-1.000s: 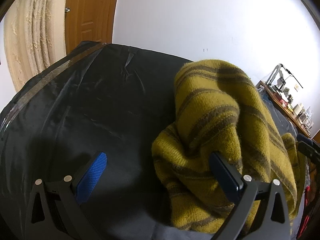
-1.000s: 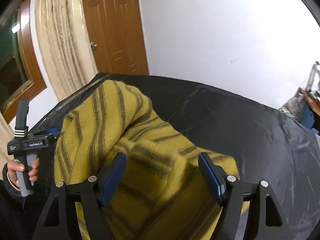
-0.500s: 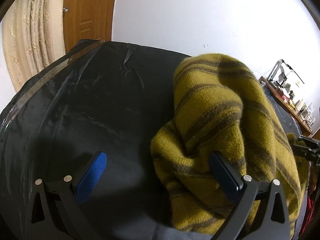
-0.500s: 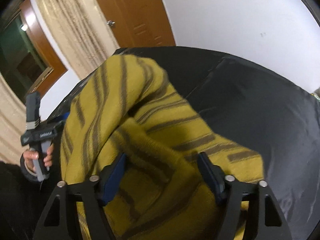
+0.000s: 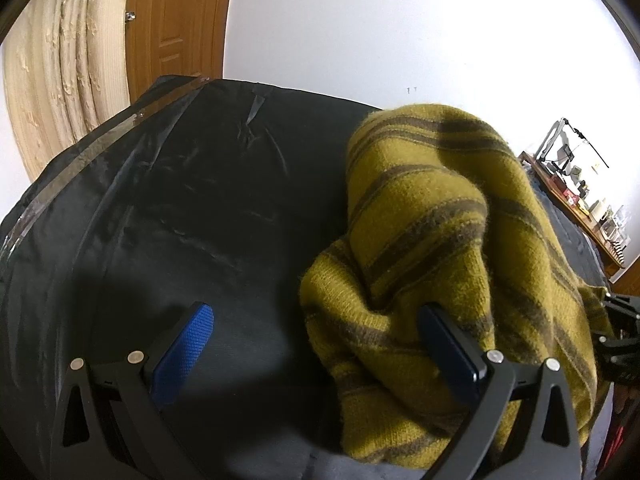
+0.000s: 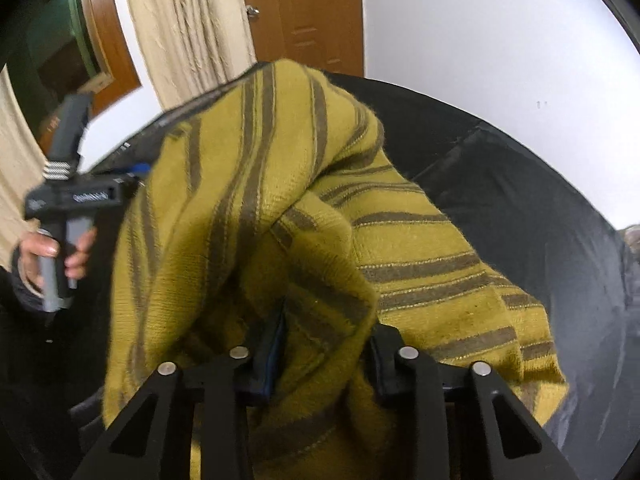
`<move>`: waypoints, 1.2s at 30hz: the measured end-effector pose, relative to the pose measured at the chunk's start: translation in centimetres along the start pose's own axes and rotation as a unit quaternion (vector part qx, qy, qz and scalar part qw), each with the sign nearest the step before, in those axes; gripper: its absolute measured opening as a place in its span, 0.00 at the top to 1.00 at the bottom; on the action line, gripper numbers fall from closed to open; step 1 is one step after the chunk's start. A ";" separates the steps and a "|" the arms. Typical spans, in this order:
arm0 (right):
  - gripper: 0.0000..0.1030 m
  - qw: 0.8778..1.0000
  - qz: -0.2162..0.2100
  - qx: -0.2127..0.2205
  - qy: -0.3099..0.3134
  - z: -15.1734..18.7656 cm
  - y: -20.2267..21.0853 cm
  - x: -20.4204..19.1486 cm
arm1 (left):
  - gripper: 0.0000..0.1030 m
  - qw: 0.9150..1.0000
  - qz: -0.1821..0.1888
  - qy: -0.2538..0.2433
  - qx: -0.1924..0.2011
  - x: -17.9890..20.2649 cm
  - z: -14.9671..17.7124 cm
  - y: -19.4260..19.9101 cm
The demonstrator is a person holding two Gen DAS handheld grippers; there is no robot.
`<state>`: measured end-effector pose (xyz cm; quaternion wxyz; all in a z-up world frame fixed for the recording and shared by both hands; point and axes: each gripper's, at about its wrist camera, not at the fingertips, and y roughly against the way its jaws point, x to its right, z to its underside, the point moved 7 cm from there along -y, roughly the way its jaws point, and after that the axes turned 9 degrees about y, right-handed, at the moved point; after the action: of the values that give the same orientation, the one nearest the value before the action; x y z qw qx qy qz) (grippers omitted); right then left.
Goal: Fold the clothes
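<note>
The right claw [image 6: 324,344] tilts steeply down into the mustard striped sweater [image 6: 280,208], its jaws closing with a bunched fold of knit between them, the pads already buried in the wool. The left claw [image 5: 316,344] (gripped by a hand [image 6: 52,254] at its handle) also angles downward, jaws wide and holding nothing. The sweater lies heaped on the black-covered tabletop [image 5: 180,200], against the left claw's right finger.
</note>
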<state>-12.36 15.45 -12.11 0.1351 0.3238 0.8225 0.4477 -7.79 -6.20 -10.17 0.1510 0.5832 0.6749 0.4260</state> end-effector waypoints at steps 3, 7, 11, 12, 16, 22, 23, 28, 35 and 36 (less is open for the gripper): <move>0.76 0.998 0.066 -0.002 -0.011 0.0 0.8 -0.4 | 0.00 1.000 0.000 0.001 0.000 -0.2 -0.3 -0.1; 0.78 0.981 0.195 0.000 0.016 -0.2 2.6 -1.4 | 0.00 1.000 0.003 0.001 0.001 -0.2 -0.3 0.1; 0.80 0.927 0.365 0.013 0.085 -0.6 5.5 -2.9 | 0.00 1.000 0.005 0.003 0.005 -0.2 -0.3 0.3; 0.80 0.911 0.400 0.019 0.096 -0.8 6.3 -3.2 | 0.00 1.000 0.005 0.004 0.006 -0.3 -0.4 0.3; 0.83 0.808 0.566 0.064 0.149 -1.2 11.2 -4.6 | 0.00 1.000 0.009 0.007 0.011 -0.3 -0.6 0.7; 0.83 0.722 0.669 0.121 0.128 -0.8 18.1 -5.5 | 0.00 1.000 0.021 0.000 0.023 0.3 -0.6 1.7; 0.83 0.717 0.674 0.127 0.123 -0.7 18.8 -5.7 | 0.00 0.999 0.023 -0.001 0.024 0.4 -0.7 2.0; 0.83 0.701 0.691 0.131 0.114 0.8 20.0 -6.3 | 0.00 0.999 0.039 -0.008 0.033 0.6 -1.7 3.3; 0.83 0.737 0.669 0.096 0.000 7.6 20.2 -3.5 | 0.00 0.996 0.065 -0.044 0.045 2.1 -4.4 4.9; 0.83 0.742 0.664 0.089 -0.018 8.7 20.2 -2.9 | 0.00 0.995 0.072 -0.051 0.038 2.7 -4.7 4.9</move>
<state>2.58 27.08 -0.60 -0.2108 0.8065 0.4332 0.3427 -8.61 -5.78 -2.94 0.1319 0.6567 0.6383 0.3795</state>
